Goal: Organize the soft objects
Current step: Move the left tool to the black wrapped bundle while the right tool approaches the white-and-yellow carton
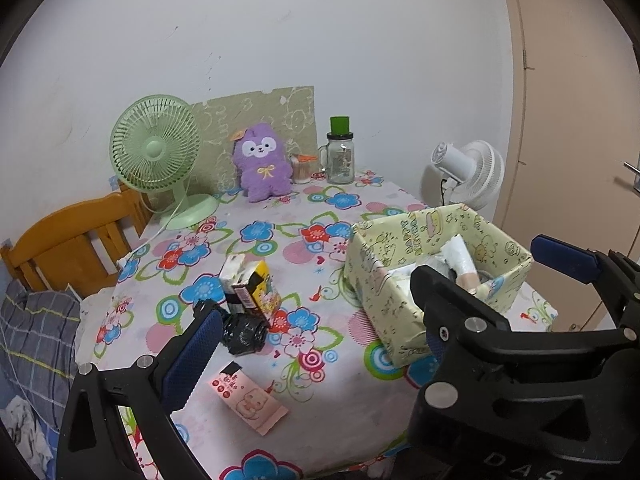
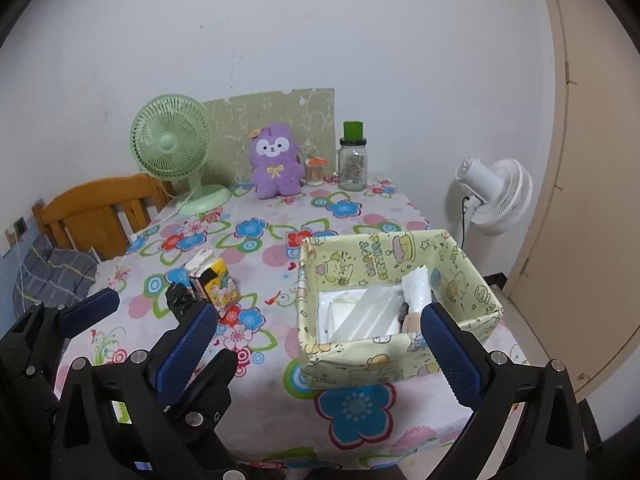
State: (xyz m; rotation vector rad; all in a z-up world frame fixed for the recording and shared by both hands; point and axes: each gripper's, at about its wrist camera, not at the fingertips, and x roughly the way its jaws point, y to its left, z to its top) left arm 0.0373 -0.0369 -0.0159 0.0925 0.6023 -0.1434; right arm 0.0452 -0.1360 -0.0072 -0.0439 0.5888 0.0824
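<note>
A yellow-green paper box (image 1: 400, 292) (image 2: 384, 272) stands on the right of the floral tablecloth (image 1: 256, 240) and holds white packs and plastic wrap. A yellow tissue pack (image 1: 252, 284) (image 2: 212, 276) leans on a crumpled black bag (image 1: 244, 334) (image 2: 180, 300) mid-table. A pink tissue pack (image 1: 250, 400) lies near the front edge. A purple plush toy (image 1: 262, 162) (image 2: 276, 164) sits at the back. My left gripper (image 1: 320, 340) is open and empty above the front of the table. My right gripper (image 2: 316, 344) is open and empty in front of the box.
A green desk fan (image 1: 160, 160) (image 2: 176, 152) stands back left, with a glass jar with green lid (image 1: 340, 152) (image 2: 353, 158) and a small cup (image 1: 301, 168) beside the plush. A wooden chair (image 1: 68, 244) is left; a white fan (image 1: 468, 176) and a door are right.
</note>
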